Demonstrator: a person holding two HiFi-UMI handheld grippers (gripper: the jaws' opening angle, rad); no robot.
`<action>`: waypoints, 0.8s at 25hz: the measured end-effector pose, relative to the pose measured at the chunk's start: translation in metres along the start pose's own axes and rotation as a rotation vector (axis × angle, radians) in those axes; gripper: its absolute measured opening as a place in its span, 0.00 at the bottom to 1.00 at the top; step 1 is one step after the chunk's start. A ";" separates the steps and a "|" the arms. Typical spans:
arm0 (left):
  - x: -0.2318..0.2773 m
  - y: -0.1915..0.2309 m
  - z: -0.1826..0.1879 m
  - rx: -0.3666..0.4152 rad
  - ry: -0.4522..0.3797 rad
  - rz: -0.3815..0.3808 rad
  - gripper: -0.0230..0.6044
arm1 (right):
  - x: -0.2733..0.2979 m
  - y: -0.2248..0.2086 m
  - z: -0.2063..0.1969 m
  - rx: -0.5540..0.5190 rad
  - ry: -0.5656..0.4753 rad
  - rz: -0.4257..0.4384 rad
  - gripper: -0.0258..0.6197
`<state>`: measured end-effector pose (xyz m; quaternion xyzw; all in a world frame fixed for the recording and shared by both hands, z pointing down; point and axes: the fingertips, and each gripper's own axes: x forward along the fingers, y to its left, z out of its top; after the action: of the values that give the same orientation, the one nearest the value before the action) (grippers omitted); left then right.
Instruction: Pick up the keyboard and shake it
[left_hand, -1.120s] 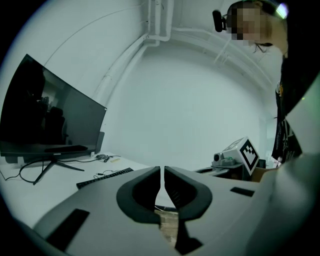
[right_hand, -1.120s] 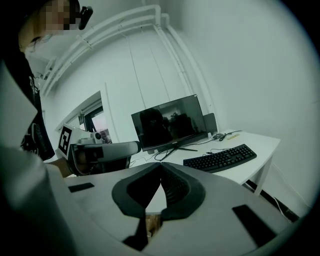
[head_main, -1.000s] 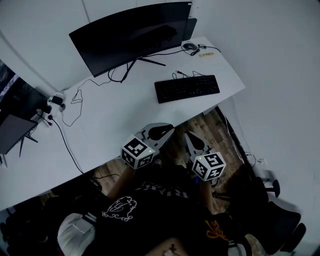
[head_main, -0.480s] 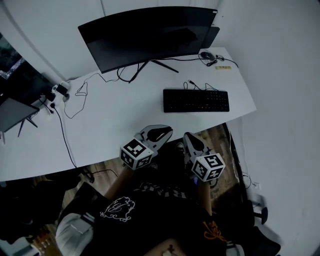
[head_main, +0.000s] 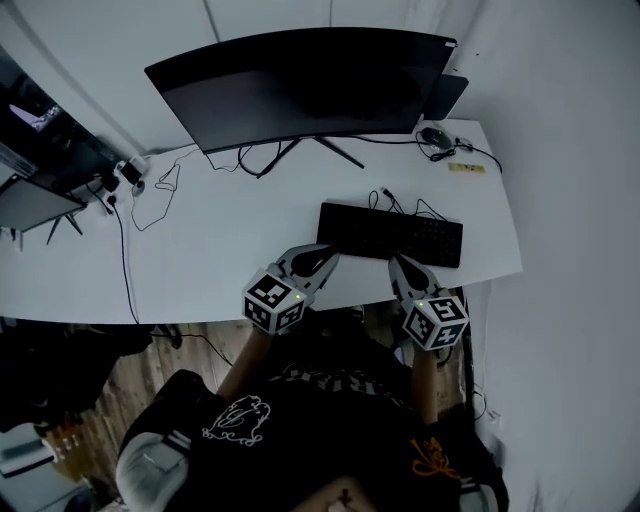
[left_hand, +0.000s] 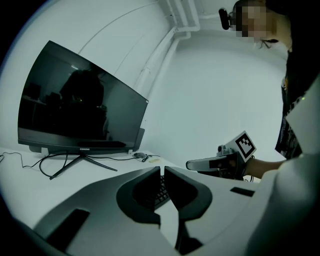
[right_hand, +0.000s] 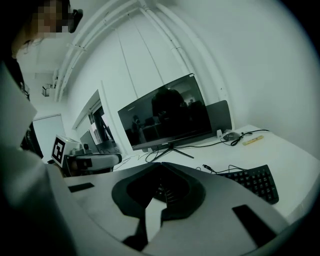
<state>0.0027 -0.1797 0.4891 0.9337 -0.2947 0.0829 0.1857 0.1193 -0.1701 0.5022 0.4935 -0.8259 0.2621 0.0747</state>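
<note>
The head view alone shows the whole layout. The black keyboard (head_main: 390, 235) lies flat on the white desk (head_main: 220, 265) close to its near edge, toward 3 o'clock from the frame's centre, and its cable loops off its 12 o'clock side. The gripper views add what the head view cannot. The left tool (head_main: 322, 256) has its jaws drawn together, with only a sliver between the tips and nothing in them. The right tool (head_main: 402, 264) is likewise closed and empty. Both tools are held low and nearly level over the desk's near edge, pointing toward 12 o'clock. The left tip sits at the keyboard's 7 o'clock corner and the right at its 6 o'clock edge; whether either touches it cannot be told. Each gripper view catches the other tool alongside, with its marker cube showing. A curved monitor (head_main: 310, 85) stands at 12 o'clock, a mouse (head_main: 433, 135) at 1 o'clock and loose cables (head_main: 150, 190) at 10 o'clock.
</note>
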 end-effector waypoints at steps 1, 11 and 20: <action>0.006 0.004 -0.002 -0.005 0.009 0.021 0.10 | 0.001 -0.014 0.001 0.002 0.009 -0.002 0.06; 0.048 0.065 -0.051 0.038 0.117 0.221 0.10 | 0.004 -0.147 -0.016 0.029 0.107 -0.073 0.07; 0.083 0.097 -0.144 -0.119 0.352 0.234 0.47 | 0.019 -0.259 -0.048 0.027 0.259 -0.111 0.28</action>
<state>0.0077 -0.2391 0.6720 0.8516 -0.3684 0.2482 0.2783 0.3247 -0.2577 0.6433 0.5016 -0.7771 0.3302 0.1886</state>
